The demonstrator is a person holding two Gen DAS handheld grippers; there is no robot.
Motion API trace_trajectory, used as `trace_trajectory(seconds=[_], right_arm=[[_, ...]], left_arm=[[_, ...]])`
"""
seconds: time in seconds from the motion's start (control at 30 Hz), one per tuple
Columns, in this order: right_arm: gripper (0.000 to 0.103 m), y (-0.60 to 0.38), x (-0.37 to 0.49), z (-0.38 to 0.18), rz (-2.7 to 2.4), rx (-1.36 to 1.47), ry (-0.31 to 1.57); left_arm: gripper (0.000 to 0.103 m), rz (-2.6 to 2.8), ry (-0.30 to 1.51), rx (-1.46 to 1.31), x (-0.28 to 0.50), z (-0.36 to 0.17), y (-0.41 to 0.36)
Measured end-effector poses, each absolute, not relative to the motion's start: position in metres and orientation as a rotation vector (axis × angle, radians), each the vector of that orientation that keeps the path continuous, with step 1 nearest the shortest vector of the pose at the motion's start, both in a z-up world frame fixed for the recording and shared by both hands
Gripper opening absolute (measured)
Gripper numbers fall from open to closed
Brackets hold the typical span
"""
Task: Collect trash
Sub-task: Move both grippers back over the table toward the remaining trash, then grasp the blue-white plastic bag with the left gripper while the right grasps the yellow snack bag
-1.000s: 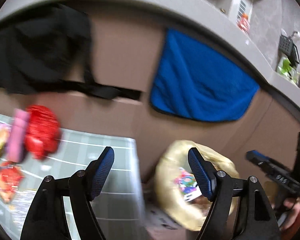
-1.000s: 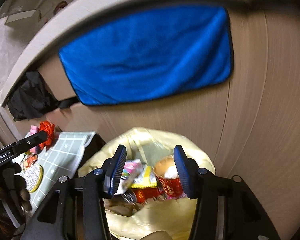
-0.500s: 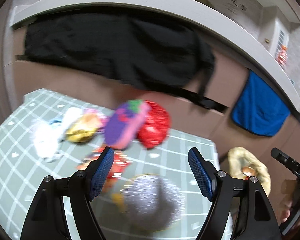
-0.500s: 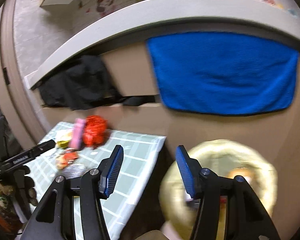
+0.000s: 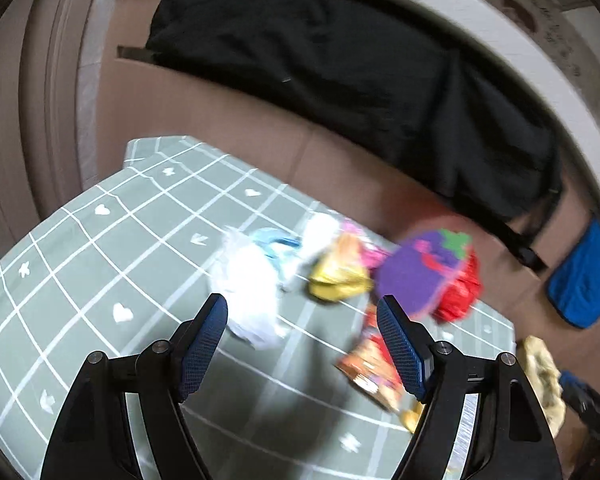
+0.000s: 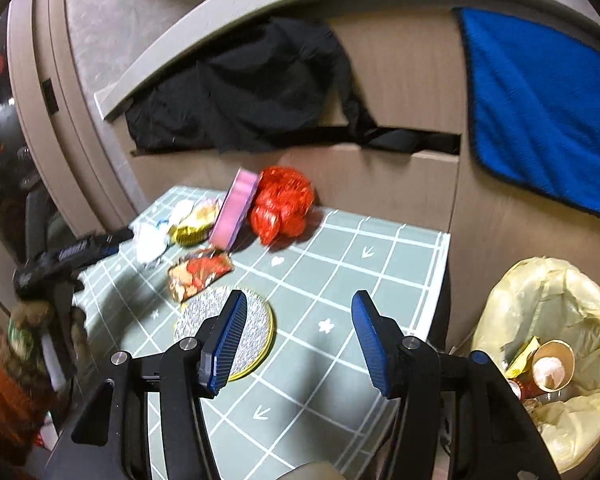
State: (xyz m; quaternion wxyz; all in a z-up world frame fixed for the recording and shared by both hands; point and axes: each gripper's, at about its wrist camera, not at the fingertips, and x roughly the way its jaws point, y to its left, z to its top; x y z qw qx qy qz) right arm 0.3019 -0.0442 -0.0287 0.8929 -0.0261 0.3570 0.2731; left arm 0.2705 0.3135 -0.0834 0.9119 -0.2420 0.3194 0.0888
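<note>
Wrappers (image 6: 199,271) crowd the table (image 6: 340,280); both grippers, left (image 5: 302,326) and right (image 6: 299,338), gape wide, empty.

Left gripper (image 5: 302,326) jaws spread wide and empty, right gripper (image 6: 298,330) jaws likewise apart, both apparently angled downward

Green checked table (image 6: 340,280) — scattered wrappers (image 6: 198,272).

crumpled wrappers (image 6: 199,272) lie scattered on the checked table, the yellow trash bag (image 6: 548,344) open beside it.
</note>
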Motion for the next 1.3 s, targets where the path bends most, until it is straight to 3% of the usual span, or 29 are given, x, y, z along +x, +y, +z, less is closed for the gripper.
trace_trajectory(seconds=[0.5, 0.77, 1.0, 1.13, 1.3], right_arm=[[0.052, -0.053, 0.310, -0.070, 0.616, -0.017, 0.872], [0.052, -0.057, 0.315, -0.079, 0.637, 0.022, 0.890], [0.052, -0.054, 0.318, -0.082, 0.650, 0.046, 0.881], [0.052, -0.049, 0.315, -0.081, 0.644, 0.030, 0.865], [0.052, -0.041, 0.307, -0.077, 0.647, -0.015, 0.840]], left_arm=[[0.076, 0.000, 0.851, -0.386, 0.363, -0.114, 0.338], [0.076, -0.172, 0.901, -0.293, 0.299, -0.104, 0.279], [0.077, -0.062, 0.738, -0.191, 0.253, -0.070, 0.279], [0.079, -0.012, 0.687, -0.310, 0.283, -0.066, 0.305], [0.078, 0.052, 0.818, -0.407, 0.353, -0.092, 0.327]])
